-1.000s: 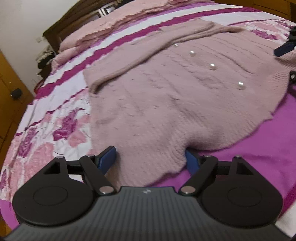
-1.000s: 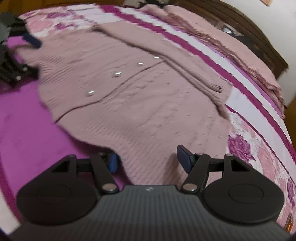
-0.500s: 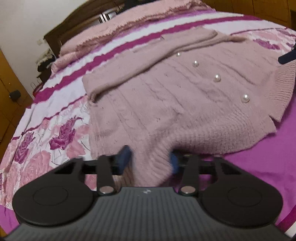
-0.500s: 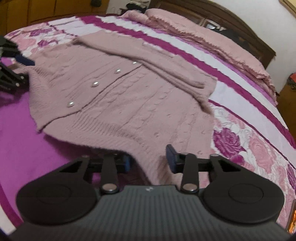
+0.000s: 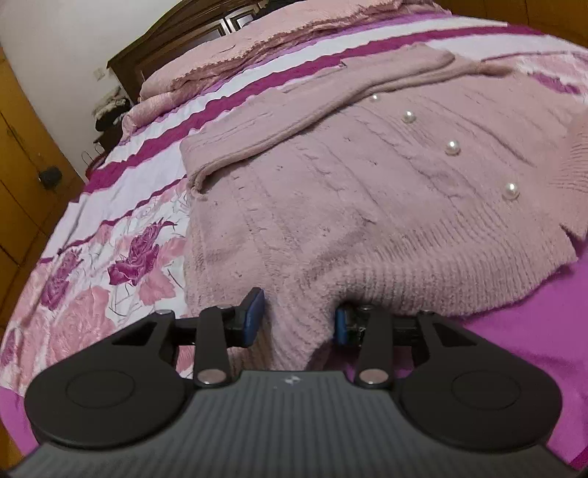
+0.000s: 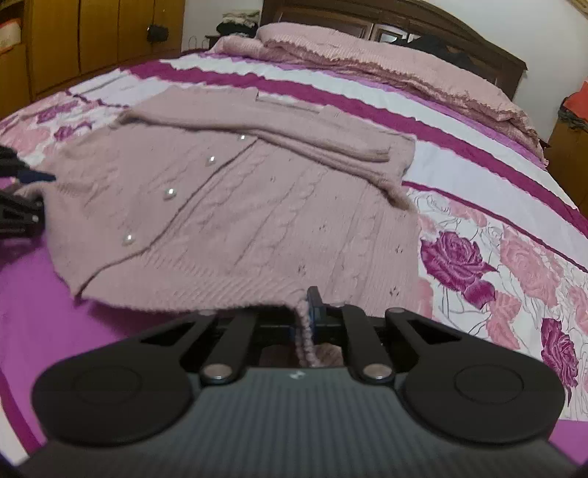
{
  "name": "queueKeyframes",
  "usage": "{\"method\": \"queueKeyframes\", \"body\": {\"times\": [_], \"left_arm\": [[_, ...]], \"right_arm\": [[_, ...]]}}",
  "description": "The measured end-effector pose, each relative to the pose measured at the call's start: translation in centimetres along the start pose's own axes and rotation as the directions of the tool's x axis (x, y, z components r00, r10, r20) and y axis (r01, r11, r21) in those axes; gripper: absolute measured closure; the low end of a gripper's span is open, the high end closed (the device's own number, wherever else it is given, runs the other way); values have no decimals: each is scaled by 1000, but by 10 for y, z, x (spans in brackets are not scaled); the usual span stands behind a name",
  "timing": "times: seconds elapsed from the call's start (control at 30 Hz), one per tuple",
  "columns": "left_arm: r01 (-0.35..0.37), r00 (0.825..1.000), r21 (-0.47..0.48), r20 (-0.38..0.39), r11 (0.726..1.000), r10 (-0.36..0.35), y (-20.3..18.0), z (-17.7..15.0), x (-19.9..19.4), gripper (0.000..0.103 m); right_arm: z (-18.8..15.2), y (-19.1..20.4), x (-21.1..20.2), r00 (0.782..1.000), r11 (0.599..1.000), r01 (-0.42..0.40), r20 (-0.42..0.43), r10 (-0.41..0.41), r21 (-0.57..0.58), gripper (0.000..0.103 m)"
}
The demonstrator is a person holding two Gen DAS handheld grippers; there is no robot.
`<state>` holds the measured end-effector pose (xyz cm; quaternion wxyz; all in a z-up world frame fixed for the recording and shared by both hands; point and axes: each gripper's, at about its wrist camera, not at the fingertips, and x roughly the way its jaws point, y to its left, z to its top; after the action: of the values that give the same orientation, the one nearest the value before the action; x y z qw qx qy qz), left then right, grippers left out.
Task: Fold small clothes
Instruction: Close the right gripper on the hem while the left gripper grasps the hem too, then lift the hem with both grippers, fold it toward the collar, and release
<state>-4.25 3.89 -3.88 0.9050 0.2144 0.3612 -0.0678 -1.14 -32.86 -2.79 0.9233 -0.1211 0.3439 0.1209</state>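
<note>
Left claw at the bottom of its frame has the hem of the pink knitted cardigan bunched between its blue pads, which stand a little apart with the knit filling the gap; whether they press it firmly I cannot tell. Right claw at lower centre is pinched tight on the hem corner of the cardigan, the knit hanging down between the pads. Beyond both claws the cardigan lies spread on the bed's floral bedspread, pearl buttons running up its front, sleeves folded across the chest. Farther back sits a pink blanket before the dark wooden headboard.
</note>
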Motion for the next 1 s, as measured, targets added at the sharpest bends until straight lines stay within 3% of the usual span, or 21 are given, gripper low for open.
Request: {"method": "queueKeyframes", "body": {"times": [0.17,0.3,0.43,0.5,0.53,0.57,0.8,1.0], "left_arm": [[6,1000,23,12,1000,-6,-1,-1,0,60],[15,1000,31,6,999,-15,0,-1,1,59],[34,999,2,11,999,-34,5,-1,2,61],[39,999,13,27,999,-39,4,-2,-3,87],[37,999,21,39,999,-37,3,-1,-7,89],[35,998,19,53,999,-36,4,0,-11,91],[25,986,-25,165,999,-20,21,30,-35,93],[-12,966,-46,258,999,24,37,74,-46,93]], "right_arm": [[4,-2,2,996,997,-70,-56,68,-29,91],[-12,10,1,996,988,-46,-86,34,-145,82],[-20,22,-1,998,972,-3,-62,-12,-234,82],[-18,23,0,998,972,28,-47,-40,-233,84],[-16,22,0,998,974,36,-37,-46,-223,85],[-14,21,-2,999,977,39,-23,-45,-211,94],[19,4,-14,994,985,85,87,-73,-147,95],[64,-6,-18,981,981,136,158,-114,-135,95]]}}
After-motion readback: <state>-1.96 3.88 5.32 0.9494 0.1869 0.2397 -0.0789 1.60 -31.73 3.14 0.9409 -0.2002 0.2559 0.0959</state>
